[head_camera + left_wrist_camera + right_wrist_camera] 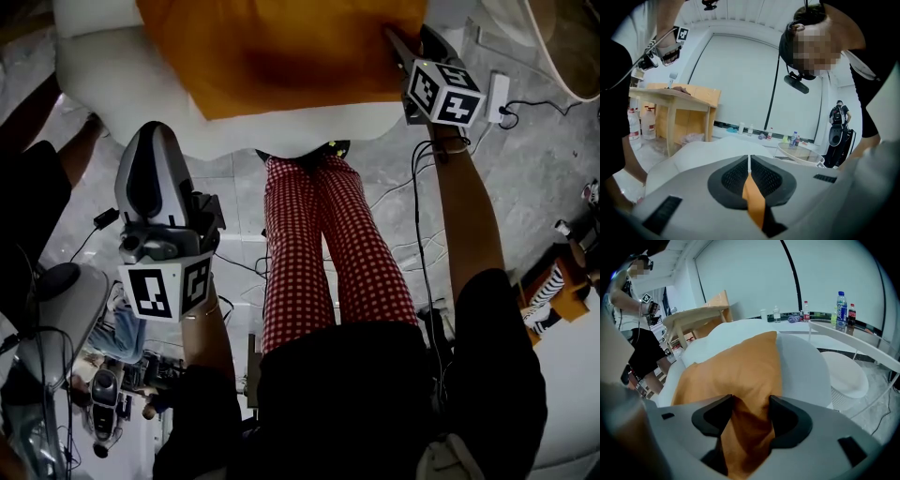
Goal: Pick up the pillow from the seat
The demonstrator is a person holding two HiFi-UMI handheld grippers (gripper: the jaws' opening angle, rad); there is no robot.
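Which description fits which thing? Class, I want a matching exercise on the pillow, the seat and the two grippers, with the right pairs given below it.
Things:
1. pillow
2. seat
3. left gripper
4. right gripper

Descriptions:
A. jaws together
B. white
C. orange
D. pillow between its jaws

Pairs: 1-C, 2-B, 3-A, 4-D

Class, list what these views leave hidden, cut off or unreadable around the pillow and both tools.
Head view: the top edge cuts off the orange pillow and white seat.
Right gripper view: the right tool covers the pillow's near corner; labels on the bottles are too small.
Left gripper view: the left tool hides everything below it.
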